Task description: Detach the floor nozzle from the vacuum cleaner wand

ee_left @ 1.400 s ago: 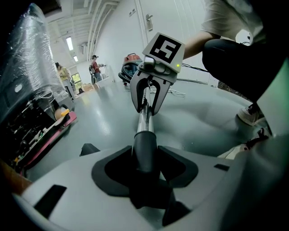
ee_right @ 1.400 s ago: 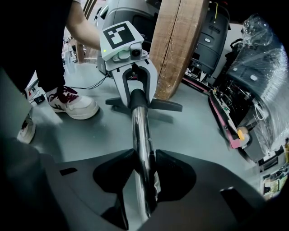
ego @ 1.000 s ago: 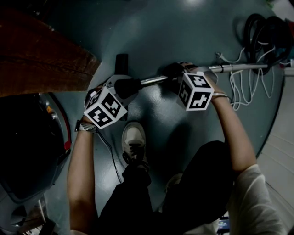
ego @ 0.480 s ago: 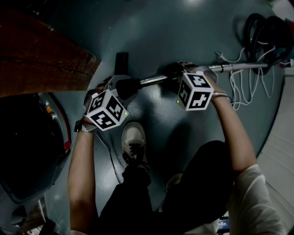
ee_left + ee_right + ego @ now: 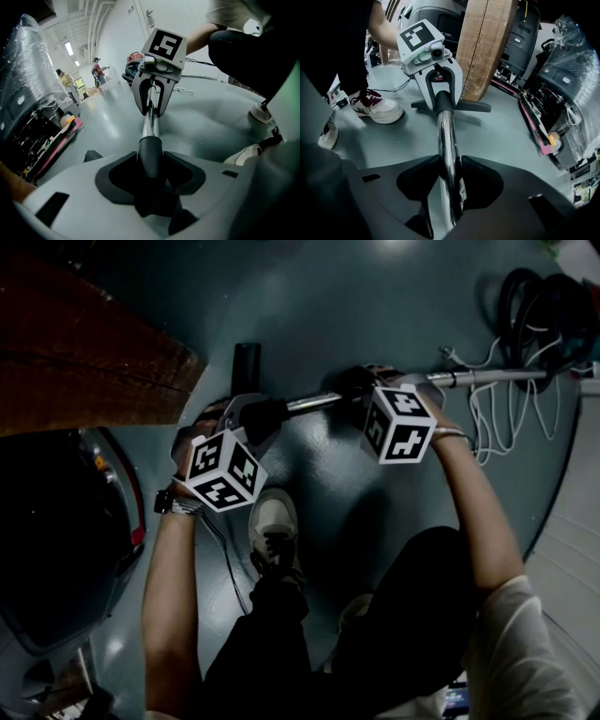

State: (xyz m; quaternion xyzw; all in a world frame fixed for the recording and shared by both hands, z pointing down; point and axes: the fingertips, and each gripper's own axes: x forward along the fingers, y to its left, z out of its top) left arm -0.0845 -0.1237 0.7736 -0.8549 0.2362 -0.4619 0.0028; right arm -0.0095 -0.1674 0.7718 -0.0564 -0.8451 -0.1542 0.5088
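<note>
**Twist the nozzle off, straight along the tube**

The nozzle [image 5: 247, 365] is not yet off. Its foot seems to rest on the floor [image 5: 375, 296], and its black neck [image 5: 150, 157] runs up into the chrome wand [image 5: 446, 140].

My left tongs [image 5: 150, 176] are clamped on that neck, just by the joint. My right tongs [image 5: 448, 187] are clamped on the wand a little farther along, and the two face each other down the tube.

To do this well, I'd make the right an anchor and work the left in small twists. I'd draw it away along the wand's own line, never bending (I take it for a friction joint; no catch shows). The polished chrome looks likely to slip in the pads.

Past my right tongs the wand runs on toward the hose [image 5: 539, 296]. My shoe [image 5: 274, 526] sits just below the tube.
</note>
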